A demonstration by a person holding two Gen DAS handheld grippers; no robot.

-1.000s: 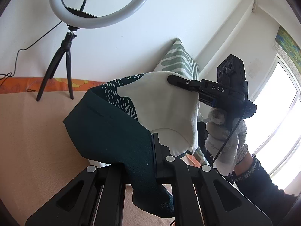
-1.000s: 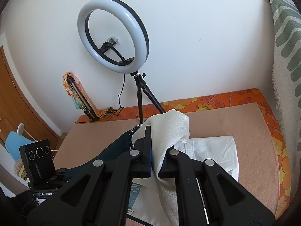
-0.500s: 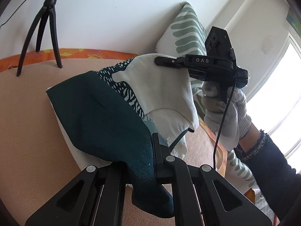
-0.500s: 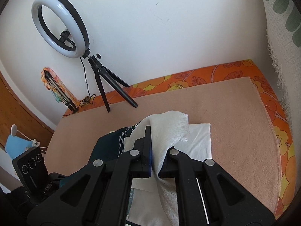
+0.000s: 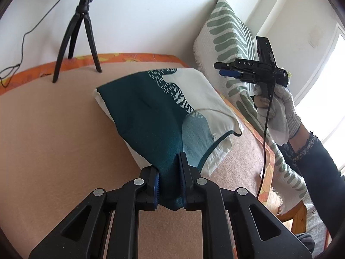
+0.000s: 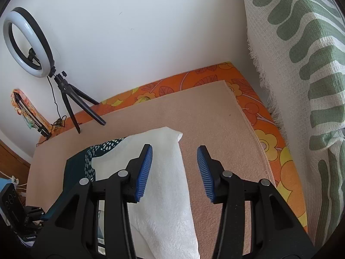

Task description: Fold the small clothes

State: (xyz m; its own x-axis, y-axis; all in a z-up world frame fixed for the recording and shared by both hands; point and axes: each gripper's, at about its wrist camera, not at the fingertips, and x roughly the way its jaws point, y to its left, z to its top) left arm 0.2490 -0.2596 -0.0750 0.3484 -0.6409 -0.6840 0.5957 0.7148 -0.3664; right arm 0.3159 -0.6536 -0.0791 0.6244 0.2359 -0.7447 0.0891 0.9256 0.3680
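A small garment [image 5: 155, 110], dark teal and white with a speckled print, lies folded over on the peach mat [image 5: 54, 140]. My left gripper [image 5: 169, 183] is shut on its near teal edge, low over the mat. My right gripper [image 6: 174, 170] is open and empty, just above the garment's white far side [image 6: 163, 172]. In the left wrist view the right gripper [image 5: 224, 69] is held in a gloved hand, up and to the right of the garment.
A ring light on a black tripod [image 6: 71, 105] stands at the mat's far left. A green and white patterned cushion [image 6: 312, 75] leans at the right. An orange flowered cover [image 6: 276, 146] borders the mat. A white wall is behind.
My right gripper has opened and let go of the white side, which now lies flat. The garment has come down onto the mat. My left gripper has kept its hold.
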